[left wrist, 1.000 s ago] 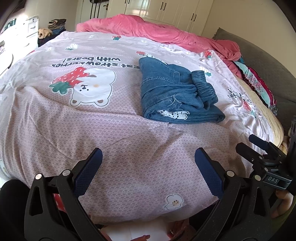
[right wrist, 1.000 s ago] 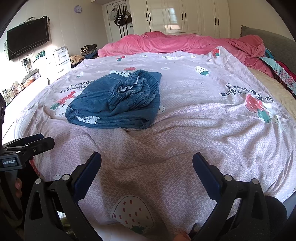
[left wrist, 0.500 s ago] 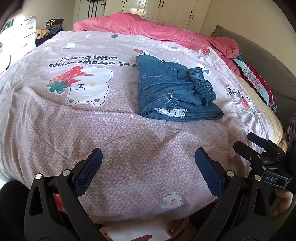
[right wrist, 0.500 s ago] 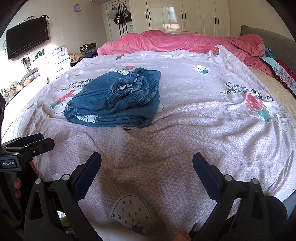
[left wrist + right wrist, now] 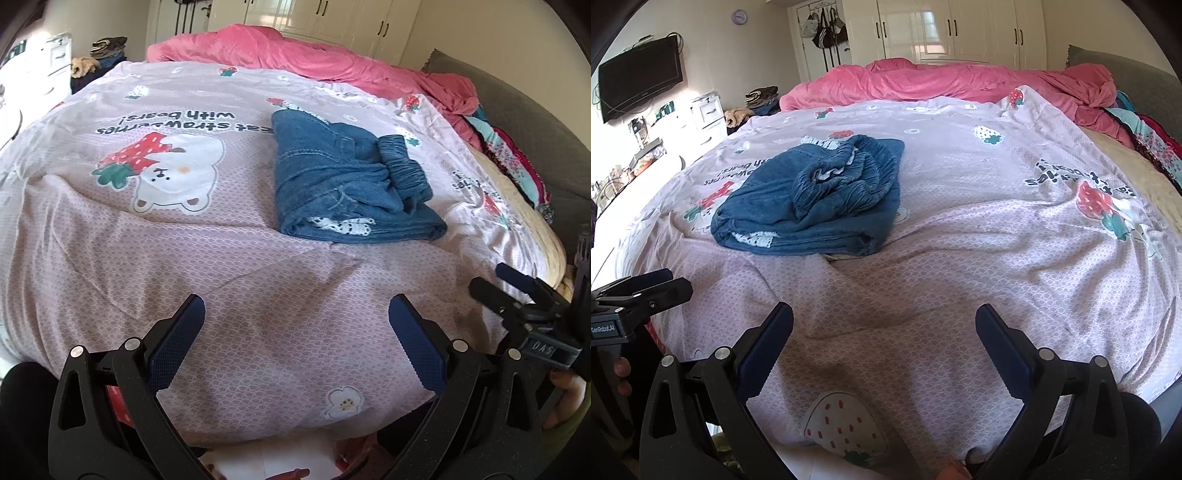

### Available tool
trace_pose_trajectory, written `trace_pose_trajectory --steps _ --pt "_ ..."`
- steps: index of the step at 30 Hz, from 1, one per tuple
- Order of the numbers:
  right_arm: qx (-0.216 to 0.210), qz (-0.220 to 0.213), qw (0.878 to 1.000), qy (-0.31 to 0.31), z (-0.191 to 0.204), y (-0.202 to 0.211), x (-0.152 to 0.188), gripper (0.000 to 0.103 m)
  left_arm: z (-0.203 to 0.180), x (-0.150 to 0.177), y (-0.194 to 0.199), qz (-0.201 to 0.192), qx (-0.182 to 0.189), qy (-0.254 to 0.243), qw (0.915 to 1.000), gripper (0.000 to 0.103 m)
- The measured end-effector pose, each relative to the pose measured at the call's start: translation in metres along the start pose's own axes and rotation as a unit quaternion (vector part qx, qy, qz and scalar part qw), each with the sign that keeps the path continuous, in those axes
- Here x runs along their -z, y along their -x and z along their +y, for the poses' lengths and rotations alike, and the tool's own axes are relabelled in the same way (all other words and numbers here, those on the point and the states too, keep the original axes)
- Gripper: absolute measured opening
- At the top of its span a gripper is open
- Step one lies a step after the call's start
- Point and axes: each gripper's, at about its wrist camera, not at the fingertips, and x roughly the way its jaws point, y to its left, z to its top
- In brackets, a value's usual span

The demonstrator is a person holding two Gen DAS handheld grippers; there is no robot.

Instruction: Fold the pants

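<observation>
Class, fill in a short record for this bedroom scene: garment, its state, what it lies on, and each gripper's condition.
garment: blue denim pants
state: folded into a compact bundle, elastic waistband on top
surface: pink strawberry-print bedspread
left gripper: open, empty, apart from the pants
right gripper: open, empty, apart from the pants
behind: pink blanket

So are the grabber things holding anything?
No. The left gripper and right gripper are both open and empty; the folded blue denim pants lie untouched on the pink strawberry-print bedspread.
</observation>
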Motion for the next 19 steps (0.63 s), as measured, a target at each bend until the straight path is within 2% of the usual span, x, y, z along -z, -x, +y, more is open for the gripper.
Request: trace_pose_trajectory --steps 3,7,9,12,13,15,17,19 --pt "0.008 0.004 1.0 -0.007 -0.009 0.0 -0.005 0.099 0.007 -0.003 0.0 0.001 -0.019 0.015 0.9997 0.094" --pt "0.036 0.011 0.999 -0.017 -0.028 0.001 -0.018 0.099 0.03 -0.007 0.006 -0.015 0.008 0.061 0.998 0.094" --pt "0.064 0.004 0.998 -0.02 -0.047 0.004 -0.031 0.099 0.044 -0.016 0.008 -0.017 -0.001 0.072 0.9973 0.094" --pt "0.097 0.0 0.994 -0.052 -0.093 0.005 -0.056 0.099 0.075 -0.039 0.004 -0.006 -0.044 0.09 0.9949 0.094" --pt "0.11 0.003 0.992 -0.06 -0.113 0.002 -0.067 0.099 0.093 -0.052 -0.001 0.004 -0.074 0.099 0.9924 0.094" --pt "0.152 -0.002 0.986 -0.071 -0.154 -0.004 -0.083 0.099 0.12 -0.071 -0.009 0.009 -0.108 0.104 0.9887 0.094" --pt "0.179 0.004 0.979 -0.093 -0.203 -0.019 -0.101 0.099 0.158 -0.095 -0.02 0.01 -0.164 0.114 0.9798 0.094" --pt "0.193 0.03 0.972 -0.128 -0.248 -0.037 -0.113 0.099 0.195 -0.117 -0.035 0.022 -0.195 0.134 0.9712 0.094"
